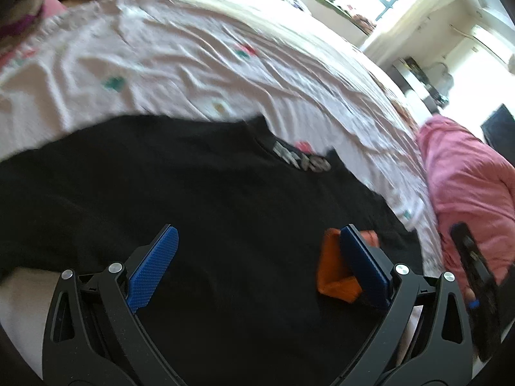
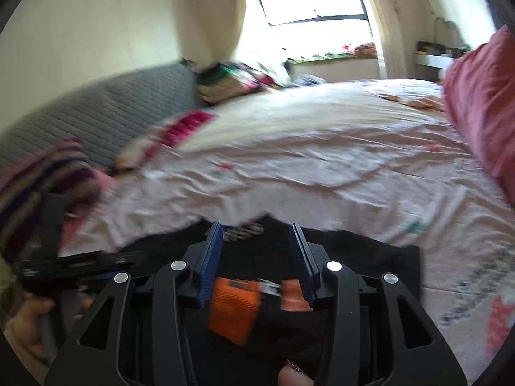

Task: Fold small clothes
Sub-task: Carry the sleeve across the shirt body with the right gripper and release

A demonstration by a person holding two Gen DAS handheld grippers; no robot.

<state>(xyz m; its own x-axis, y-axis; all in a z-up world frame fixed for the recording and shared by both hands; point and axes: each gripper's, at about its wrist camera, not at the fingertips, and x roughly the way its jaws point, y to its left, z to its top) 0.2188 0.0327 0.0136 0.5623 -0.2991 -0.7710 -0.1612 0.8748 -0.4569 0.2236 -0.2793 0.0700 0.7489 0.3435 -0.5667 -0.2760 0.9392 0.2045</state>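
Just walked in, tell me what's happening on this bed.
A person with a gripper in each hand is folding a black shirt spread on the bed. The left gripper is open over the shirt, gripping nothing. The right gripper is also open, with an orange piece between its fingers; whether it touches them is unclear. A pink garment lies to the side.

No lettering can be read in either view. A pale printed mark on the black garment (image 1: 225, 212), near its far edge on the bed (image 1: 193, 64), is smeared by blur in the left wrist view (image 1: 302, 157) and shows only as faint streaks in the right wrist view (image 2: 243, 232). The orange tag (image 2: 233, 308) bears a small label, too blurred to make out.
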